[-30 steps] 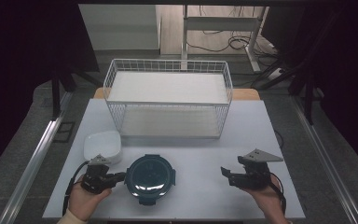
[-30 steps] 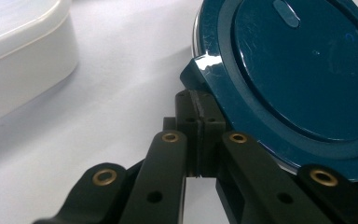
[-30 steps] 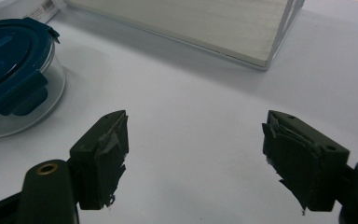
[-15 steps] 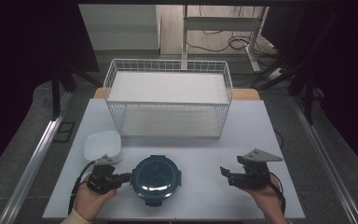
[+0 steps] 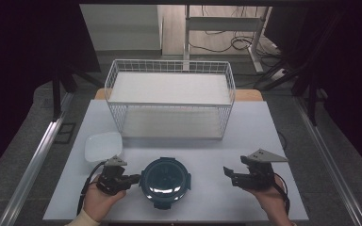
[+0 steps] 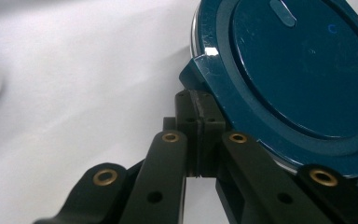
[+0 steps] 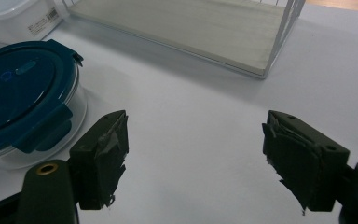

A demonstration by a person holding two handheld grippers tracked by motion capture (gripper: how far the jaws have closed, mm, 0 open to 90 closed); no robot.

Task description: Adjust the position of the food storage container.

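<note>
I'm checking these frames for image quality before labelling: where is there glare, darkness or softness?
High view: dark surround, lit table, glare patch on the round container lid. Left gripper view: small highlight on the lid rim; near fingers slightly soft. Right gripper view: even light, soft shadow beside the wire basket.

Looks like a lab recording bay. White surface (image 5: pixel 264 141) boxed in by dark curtains (image 5: pixel 28 56), metal floor rails (image 5: pixel 37 155). Loose cables (image 5: pixel 226 44) under a desk frame (image 5: pixel 221 23) behind.

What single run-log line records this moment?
left gripper: shut, tips at round blue-lidded clear container | right gripper: open, empty | white wire basket: untouched
</note>
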